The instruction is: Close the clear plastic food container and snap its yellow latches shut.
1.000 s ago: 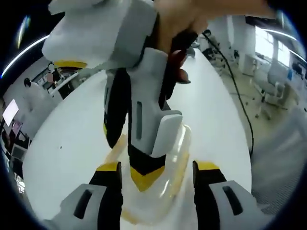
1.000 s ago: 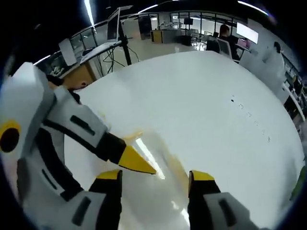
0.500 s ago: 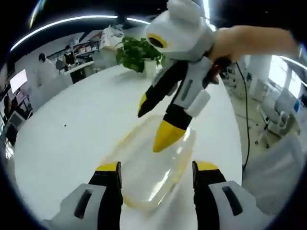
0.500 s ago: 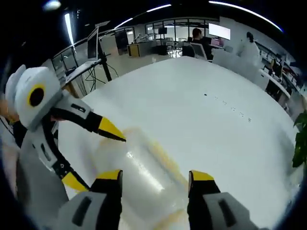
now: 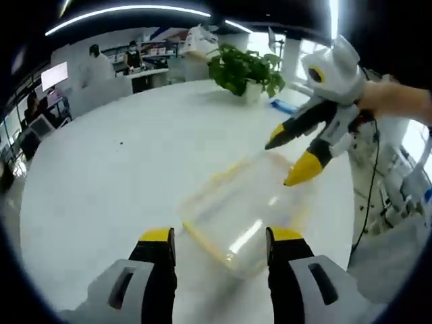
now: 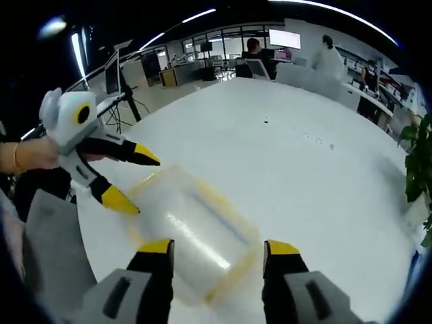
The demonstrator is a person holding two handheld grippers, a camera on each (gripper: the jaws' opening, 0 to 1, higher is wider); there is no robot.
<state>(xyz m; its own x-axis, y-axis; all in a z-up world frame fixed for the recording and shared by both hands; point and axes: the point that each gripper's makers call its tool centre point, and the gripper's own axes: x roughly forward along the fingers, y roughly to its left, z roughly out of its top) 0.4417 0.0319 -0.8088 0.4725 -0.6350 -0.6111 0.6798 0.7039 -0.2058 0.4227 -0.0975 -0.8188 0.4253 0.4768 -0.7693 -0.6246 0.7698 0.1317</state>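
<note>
While both grippers hang off the clear rectangular plastic food container with yellow rim (image 5: 239, 217), it lies flat on the white round desk (image 5: 115, 175), just ahead of the left gripper (image 5: 219, 244) and between its jaws' line. Left gripper jaws spread, nothing held. Right gripper (image 6: 212, 248) likewise parted and empty, container just in front. Lid looks seated; latch state too blurred to tell. Grippers probably backed off to line up on latches. Potted green plant (image 5: 244, 69) beyond.

Ahead of the jaws, the clear container (image 5: 246, 212) is motion-smeared, so its yellow latches (image 6: 223, 287) cannot be read as snapped or loose. Beyond it, the bench (image 6: 304, 175) runs out past the frame edge.
</note>
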